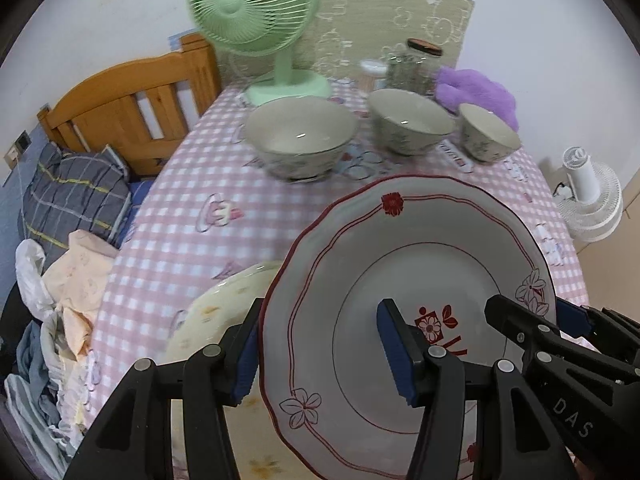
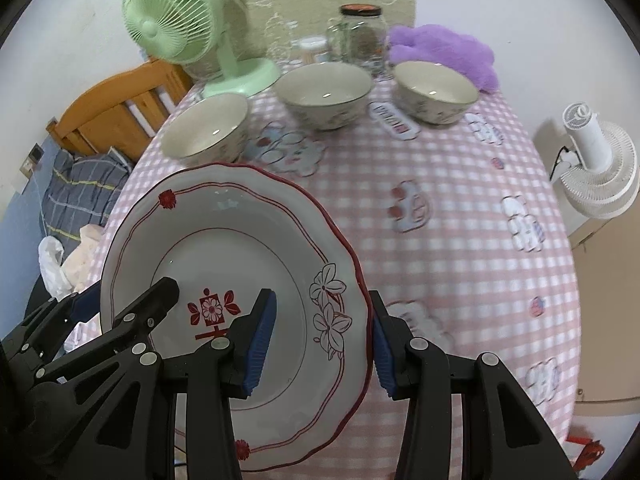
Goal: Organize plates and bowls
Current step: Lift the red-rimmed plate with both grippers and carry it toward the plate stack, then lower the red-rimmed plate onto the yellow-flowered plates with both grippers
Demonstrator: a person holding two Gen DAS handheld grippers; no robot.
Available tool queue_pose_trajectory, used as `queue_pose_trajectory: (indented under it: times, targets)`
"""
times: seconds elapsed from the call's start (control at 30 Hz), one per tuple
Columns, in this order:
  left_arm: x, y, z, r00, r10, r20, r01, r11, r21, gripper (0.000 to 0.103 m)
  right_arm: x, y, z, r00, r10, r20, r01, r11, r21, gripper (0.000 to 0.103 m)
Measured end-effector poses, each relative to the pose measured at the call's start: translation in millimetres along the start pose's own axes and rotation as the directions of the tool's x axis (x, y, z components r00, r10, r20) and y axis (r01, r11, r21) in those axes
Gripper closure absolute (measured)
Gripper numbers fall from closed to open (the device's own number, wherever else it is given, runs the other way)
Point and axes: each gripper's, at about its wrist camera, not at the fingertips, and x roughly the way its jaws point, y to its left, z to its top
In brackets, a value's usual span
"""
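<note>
Plate (image 1: pixel 400 300) lower centre, tilted above table (image 1: pixel 180 208); my left gripper (image 1: pixel 324 352) and right gripper (image 2: pixel 320 336) straddle opposite rims, grip unclear, steadying for stacking. Bowls (image 2: pixel 324 88) upper centre.

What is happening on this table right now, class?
A person holds a red-trimmed plate off the pink checked tablecloth with two handheld grippers. The left gripper straddles the plate's left rim, and the right gripper straddles its right rim. A pale yellow plate lies just beneath and to the left. Three bowls stand in a row farther back, in front of a green fan and a glass jar.
</note>
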Motion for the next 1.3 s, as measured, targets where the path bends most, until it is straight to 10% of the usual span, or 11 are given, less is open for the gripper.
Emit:
queue_pose_trajectory:
  times: [0.57,1.3]
  targets:
    - [21.0,60.7,-38.6,0.996,0.005,-0.085,-0.004,1.0,0.016,0.047,36.8,66.6,-38.2,0.994,-0.01,-0.108,0.011,1.0,0.008,0.055]
    - [32.1,40.0,-38.6,0.994,0.096,-0.052,-0.087,0.984,0.155,0.05,48.0,71.4,-34.0,0.982,-0.14,-0.129,0.142,0.99,0.002,0.056]
